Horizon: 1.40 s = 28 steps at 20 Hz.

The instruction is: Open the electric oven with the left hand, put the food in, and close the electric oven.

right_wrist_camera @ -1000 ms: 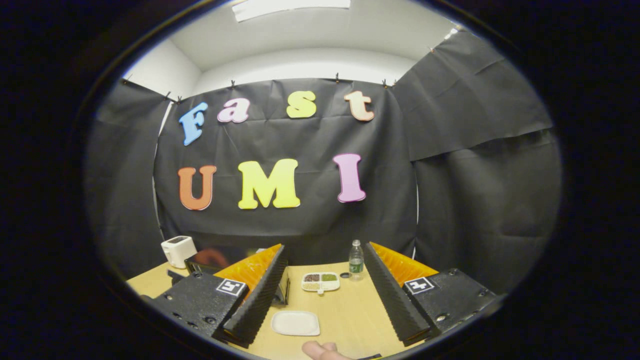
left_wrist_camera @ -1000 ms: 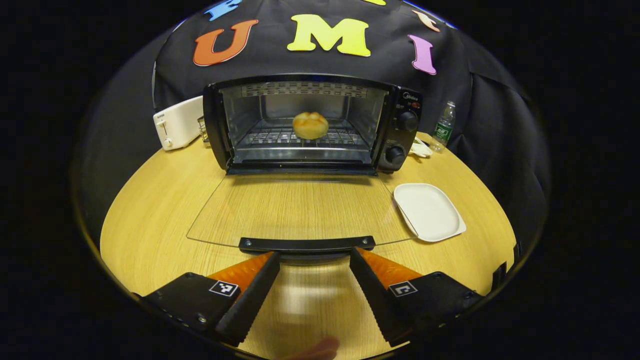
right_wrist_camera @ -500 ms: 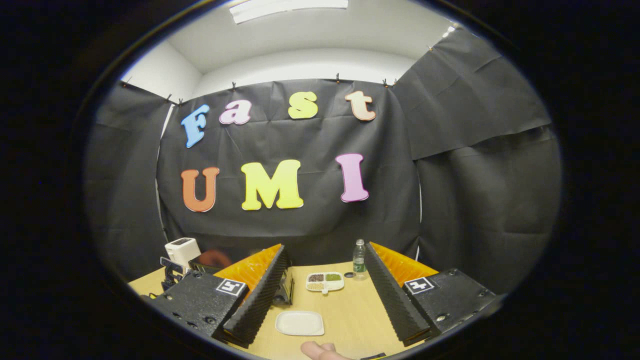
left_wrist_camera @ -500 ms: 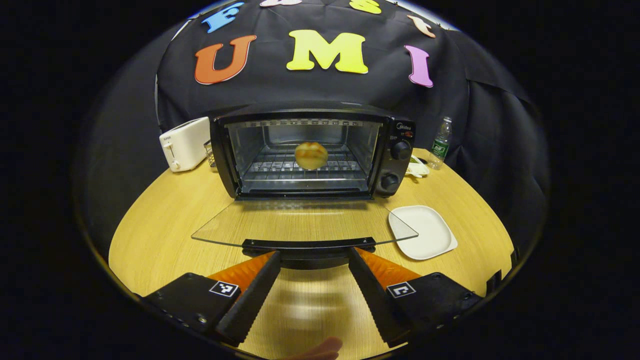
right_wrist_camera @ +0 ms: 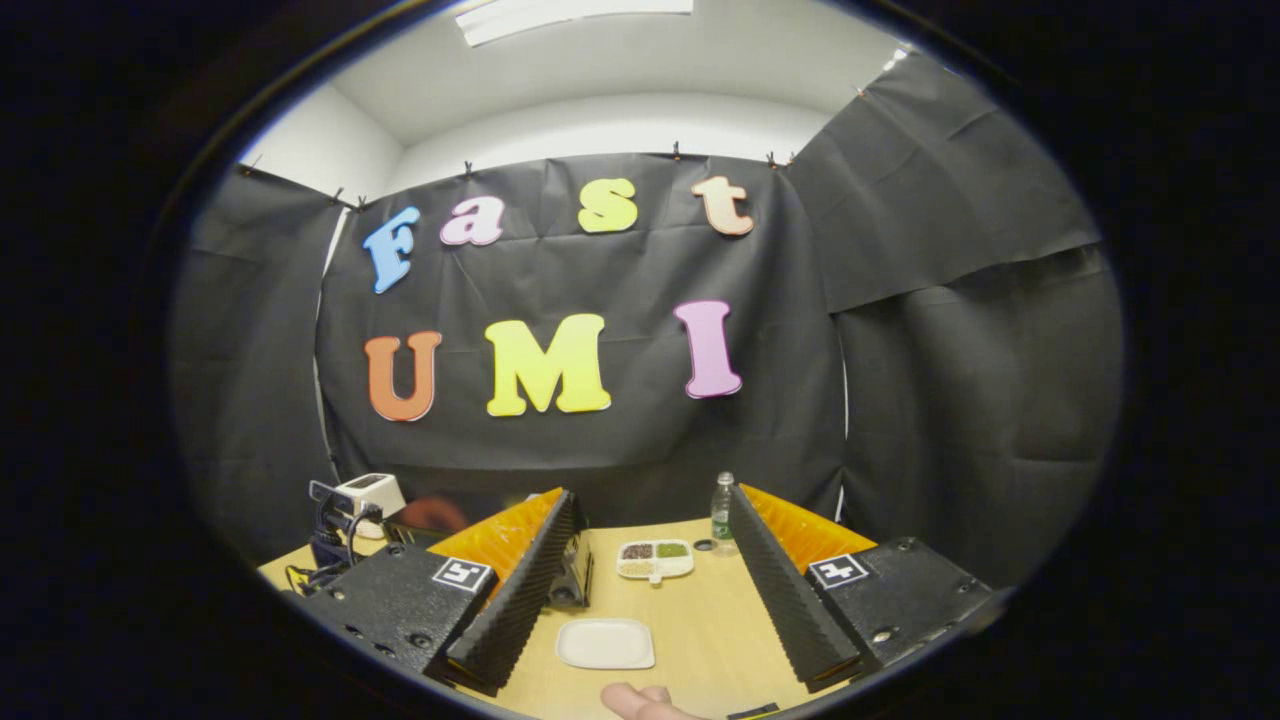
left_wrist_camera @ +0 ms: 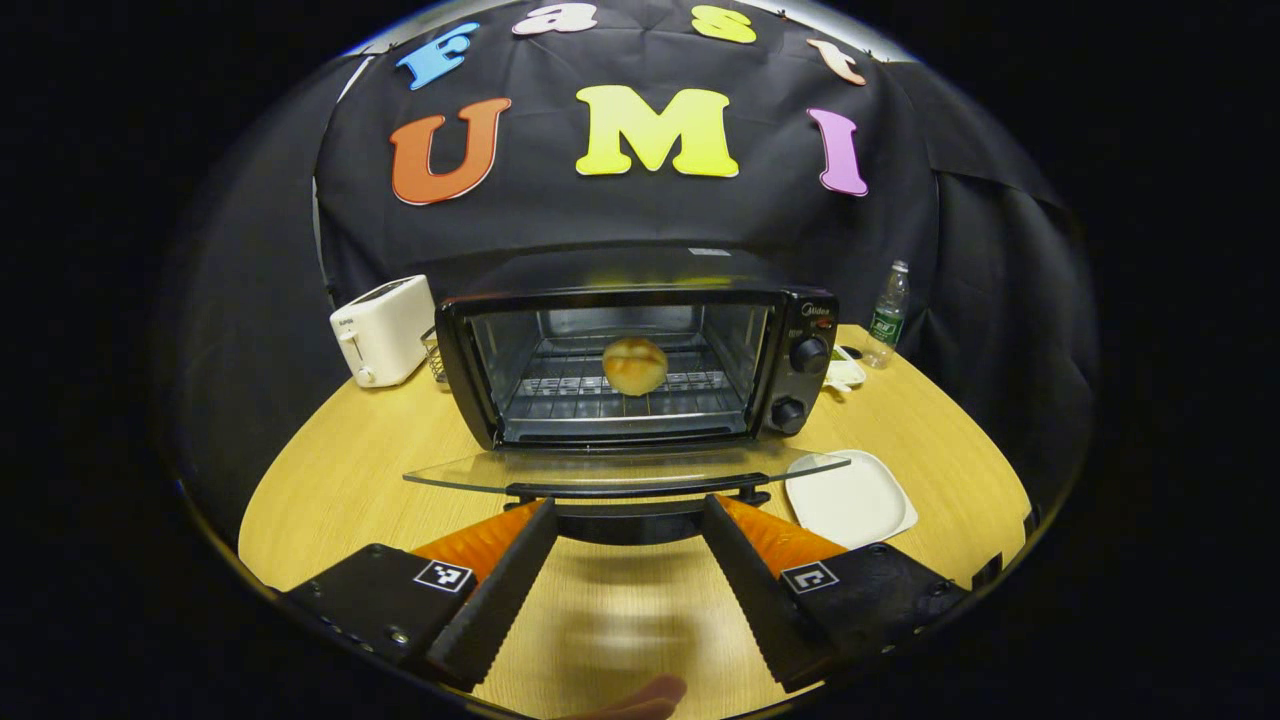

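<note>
The black electric oven [left_wrist_camera: 808, 345] stands open at the table's back, a round bun [left_wrist_camera: 635, 365] on its wire rack. Its glass door [left_wrist_camera: 620, 468] hangs partly raised and shows almost edge-on. The door's black handle [left_wrist_camera: 630, 522] lies right at the tips of my left gripper [left_wrist_camera: 628, 505], which is open, one finger to each side and below it. My right gripper [right_wrist_camera: 652, 493] is held high over the table's right part, open with nothing between its fingers. Behind its left finger a corner of the oven [right_wrist_camera: 572, 580] peeks out.
An empty white plate [left_wrist_camera: 850, 495] [right_wrist_camera: 605, 643] lies right of the door. A white toaster [left_wrist_camera: 385, 330] stands left of the oven. A water bottle [left_wrist_camera: 885, 315] and a divided dish [right_wrist_camera: 655, 560] sit at the back right. The round wooden table [left_wrist_camera: 330, 480] ends near the black cloth.
The glass door's front edge has come up from lying flat to nearly edge-on, its handle staying at my left fingertips. The right gripper has barely shifted.
</note>
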Tool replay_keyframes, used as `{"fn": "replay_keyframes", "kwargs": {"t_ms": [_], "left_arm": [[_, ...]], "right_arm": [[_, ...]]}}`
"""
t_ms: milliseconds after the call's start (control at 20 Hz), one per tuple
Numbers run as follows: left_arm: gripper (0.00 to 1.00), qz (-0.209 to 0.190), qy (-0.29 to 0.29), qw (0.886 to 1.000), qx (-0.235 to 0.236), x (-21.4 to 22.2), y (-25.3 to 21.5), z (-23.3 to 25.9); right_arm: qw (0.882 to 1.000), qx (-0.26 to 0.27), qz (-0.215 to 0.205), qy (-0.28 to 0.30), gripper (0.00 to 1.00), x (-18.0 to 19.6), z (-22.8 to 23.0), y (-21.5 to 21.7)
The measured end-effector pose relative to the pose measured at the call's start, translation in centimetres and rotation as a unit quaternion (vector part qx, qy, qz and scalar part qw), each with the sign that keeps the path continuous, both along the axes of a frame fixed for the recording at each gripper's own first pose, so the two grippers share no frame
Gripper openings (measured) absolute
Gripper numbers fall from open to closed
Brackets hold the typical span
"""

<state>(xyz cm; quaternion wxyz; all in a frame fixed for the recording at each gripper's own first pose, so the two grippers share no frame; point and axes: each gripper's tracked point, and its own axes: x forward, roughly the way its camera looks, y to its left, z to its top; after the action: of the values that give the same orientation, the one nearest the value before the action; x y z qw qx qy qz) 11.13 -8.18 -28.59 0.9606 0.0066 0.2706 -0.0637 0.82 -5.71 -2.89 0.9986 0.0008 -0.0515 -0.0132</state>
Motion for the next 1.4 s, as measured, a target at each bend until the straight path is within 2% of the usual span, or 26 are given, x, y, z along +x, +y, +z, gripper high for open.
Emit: {"fn": "replay_keyframes", "kwargs": {"t_ms": [50,100,200,250,550,800,1100,1400], "left_arm": [[0.96,0.001,-0.008,1.0,-0.002,0.4,0.1,0.4],[0.96,0.002,-0.014,1.0,-0.006,0.9,0.2,1.0],[0.98,0.004,-0.024,1.0,-0.015,1.5,0.2,1.6],[0.98,0.004,-0.028,0.999,-0.019,1.9,0.2,1.9],[0.98,0.01,-0.044,0.998,-0.05,4.2,0.4,3.1],[0.98,0.032,-0.027,0.998,-0.037,6.2,1.3,1.2],[0.97,0.041,-0.026,0.998,-0.04,5.9,2.3,0.8],[0.97,0.033,-0.056,0.997,-0.036,4.3,2.7,3.8]], "right_arm": [[1.0,0.0,0.001,0.001,0.94,0.0,-0.2,0.1],[1.0,0.0,0.002,0.003,1.0,0.1,-0.3,0.2],[1.0,-0.005,0.0,0.006,1.0,0.1,-0.6,0.2],[1.0,-0.008,-0.002,0.006,0.94,0.3,-0.7,0.1],[1.0,-0.01,-0.004,0.007,0.94,0.2,-0.9,0.1],[1.0,-0.014,-0.008,0.006,0.94,-0.3,-0.9,-0.2],[1.0,-0.018,-0.011,0.009,0.94,-0.7,-1.1,-0.1],[1.0,-0.017,-0.01,0.009,0.94,-1.0,-1.0,0.5]]}}
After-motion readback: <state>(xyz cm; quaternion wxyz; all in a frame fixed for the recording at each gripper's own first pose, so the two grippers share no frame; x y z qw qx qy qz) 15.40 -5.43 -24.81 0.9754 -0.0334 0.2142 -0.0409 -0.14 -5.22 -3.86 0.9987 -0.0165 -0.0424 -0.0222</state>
